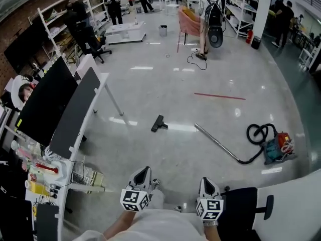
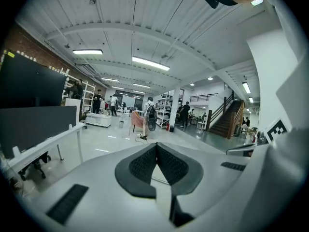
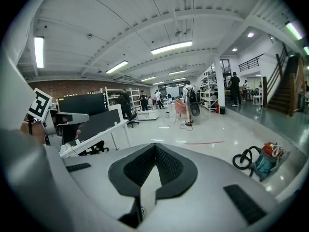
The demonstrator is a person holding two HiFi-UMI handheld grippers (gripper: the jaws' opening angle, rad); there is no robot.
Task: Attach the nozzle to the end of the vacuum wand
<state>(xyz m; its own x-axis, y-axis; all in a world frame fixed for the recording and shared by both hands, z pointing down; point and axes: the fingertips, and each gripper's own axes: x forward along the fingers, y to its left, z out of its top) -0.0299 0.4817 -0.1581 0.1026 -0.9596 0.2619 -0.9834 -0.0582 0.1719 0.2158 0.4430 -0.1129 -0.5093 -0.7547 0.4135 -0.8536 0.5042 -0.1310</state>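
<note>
since nozzle (image 1: 159,123) is lying on floor (image 1: 165,79) well ahead, apart from wand (image 1: 216,142) tip, i'm holding left tongs (image 1: 142,175) and right tongs (image 1: 206,185) pinched together, empty, pointing forward for approach; wand trailing hose (image 1: 257,133) to vacuum (image 1: 277,147).

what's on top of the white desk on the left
A black screen and a dark grey panel stand along the white desk, with small clutter at its near end. The desktop behind them is hidden.

The vacuum wand (image 1: 215,141) is too small for me to read its ends, and the black chair (image 1: 246,210) is cut off below.
</note>
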